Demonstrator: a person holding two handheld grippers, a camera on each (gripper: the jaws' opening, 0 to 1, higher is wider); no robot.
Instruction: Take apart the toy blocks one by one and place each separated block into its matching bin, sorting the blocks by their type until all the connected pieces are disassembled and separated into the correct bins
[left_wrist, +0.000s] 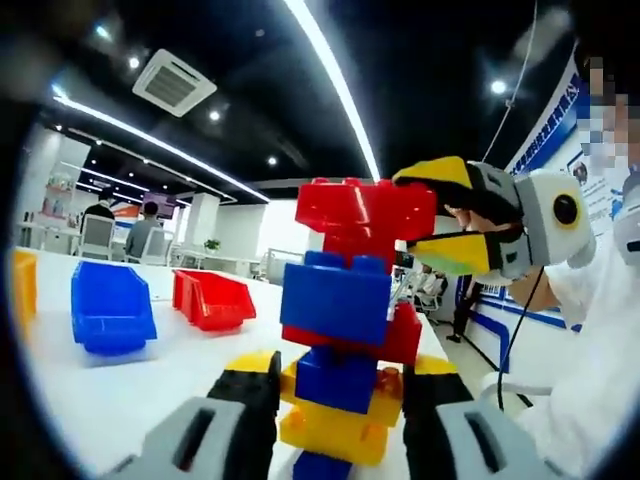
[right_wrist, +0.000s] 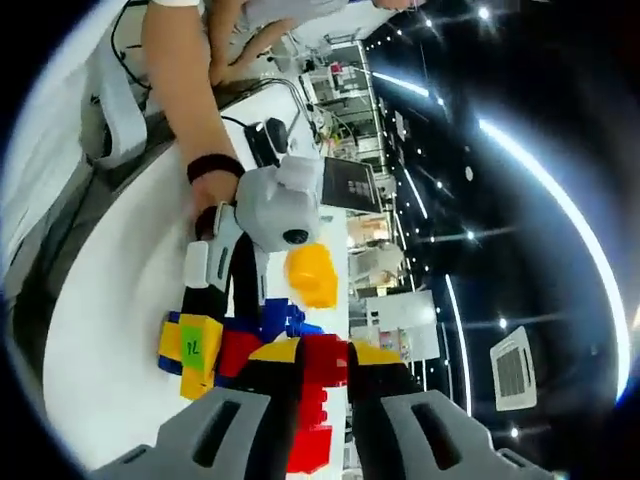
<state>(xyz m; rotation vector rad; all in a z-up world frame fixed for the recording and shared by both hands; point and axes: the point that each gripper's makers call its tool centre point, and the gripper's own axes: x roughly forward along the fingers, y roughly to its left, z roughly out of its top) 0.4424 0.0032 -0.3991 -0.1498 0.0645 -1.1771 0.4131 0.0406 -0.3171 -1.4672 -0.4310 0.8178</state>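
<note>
Here my left gripper (left_wrist: 340, 400) pinches the low yellow and blue blocks of the stack (left_wrist: 345, 300), held upright above the white table (left_wrist: 120, 390). My right gripper (right_wrist: 325, 390) clamps the red top block (left_wrist: 365, 212), coming in from the side. Blue bin (left_wrist: 110, 308) and red bin (left_wrist: 212, 298) sit apart on the table behind.

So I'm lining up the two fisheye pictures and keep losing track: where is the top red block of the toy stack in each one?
Left gripper view: the top red block sits upper centre, with the right tool closed on its right side.
Right gripper view: it sits at bottom centre, between that view's own jaws.
Shared landmark: the ceiling air vent.
</note>
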